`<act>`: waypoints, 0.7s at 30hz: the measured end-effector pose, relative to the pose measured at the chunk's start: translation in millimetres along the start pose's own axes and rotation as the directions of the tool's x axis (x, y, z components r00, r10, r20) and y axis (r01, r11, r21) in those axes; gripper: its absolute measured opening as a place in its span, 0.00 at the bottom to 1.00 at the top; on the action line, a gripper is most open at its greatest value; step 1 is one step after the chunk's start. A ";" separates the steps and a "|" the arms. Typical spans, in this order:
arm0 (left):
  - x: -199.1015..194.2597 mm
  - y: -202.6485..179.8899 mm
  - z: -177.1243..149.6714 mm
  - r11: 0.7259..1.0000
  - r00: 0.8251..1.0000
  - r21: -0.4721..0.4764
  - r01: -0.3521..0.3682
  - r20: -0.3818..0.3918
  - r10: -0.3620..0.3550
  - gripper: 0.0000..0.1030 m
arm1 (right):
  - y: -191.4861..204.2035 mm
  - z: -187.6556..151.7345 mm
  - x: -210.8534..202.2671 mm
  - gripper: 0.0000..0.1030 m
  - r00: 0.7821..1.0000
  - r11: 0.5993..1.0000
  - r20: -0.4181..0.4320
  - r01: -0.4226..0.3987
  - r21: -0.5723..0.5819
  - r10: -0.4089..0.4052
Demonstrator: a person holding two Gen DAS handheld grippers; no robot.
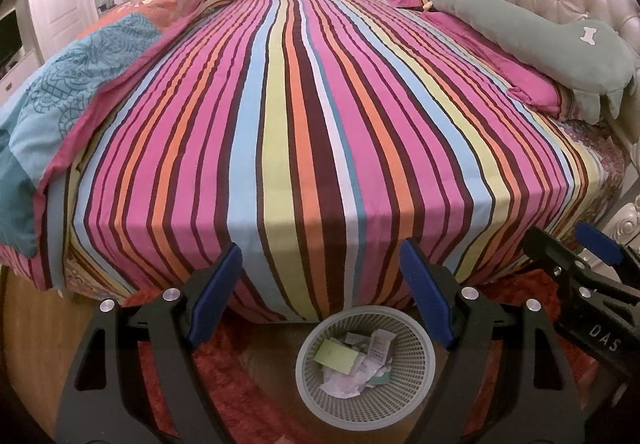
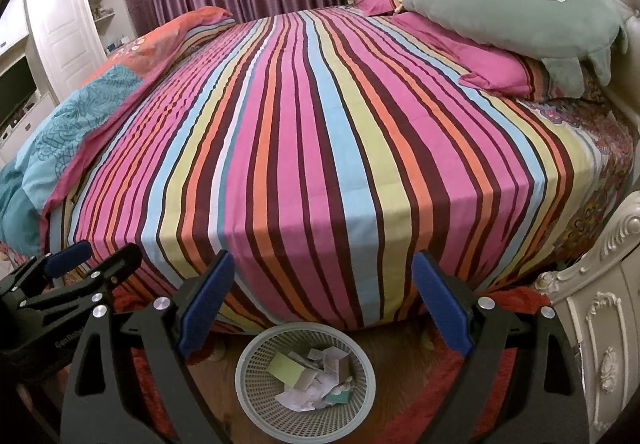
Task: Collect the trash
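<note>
Low in both wrist views, the left gripper [image 1: 322, 264] and right gripper [image 2: 323, 276] stand wide apart with nothing between their blue pads, touching nothing. Beneath them, at bottom centre, a pale mesh basket [image 1: 416, 384] sits on the floor just beside the edge of the striped bedspread [image 1: 304, 131], on a red rug [image 1: 224, 360]. Crumpled paper trash [image 1: 352, 364], white with one yellow-green slip, lies inside it. Across the bedspread's middle, the fabric lies flat.
</note>
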State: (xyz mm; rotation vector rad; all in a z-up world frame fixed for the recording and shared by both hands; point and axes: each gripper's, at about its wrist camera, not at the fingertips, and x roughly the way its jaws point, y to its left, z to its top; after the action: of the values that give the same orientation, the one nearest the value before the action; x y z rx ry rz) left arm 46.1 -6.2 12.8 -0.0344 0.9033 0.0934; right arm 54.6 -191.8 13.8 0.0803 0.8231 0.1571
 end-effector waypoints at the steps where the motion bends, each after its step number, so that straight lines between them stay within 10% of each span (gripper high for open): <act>1: -0.4 0.2 -0.1 1.000 1.000 -0.003 0.001 0.000 -0.001 0.77 | 0.0 0.2 -0.1 0.83 1.000 1.000 0.001 0.000 0.002 0.000; 21: -2.3 2.0 5.2 0.999 0.999 -0.030 0.025 0.021 -0.024 0.77 | 1.6 1.0 0.6 0.83 1.000 1.000 -0.003 -0.002 -0.005 0.002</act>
State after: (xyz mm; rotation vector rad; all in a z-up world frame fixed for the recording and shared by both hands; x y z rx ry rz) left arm 48.5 -4.0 17.8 -0.0728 0.8807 0.0849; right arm 55.5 -190.2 14.2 0.0761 0.8261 0.1609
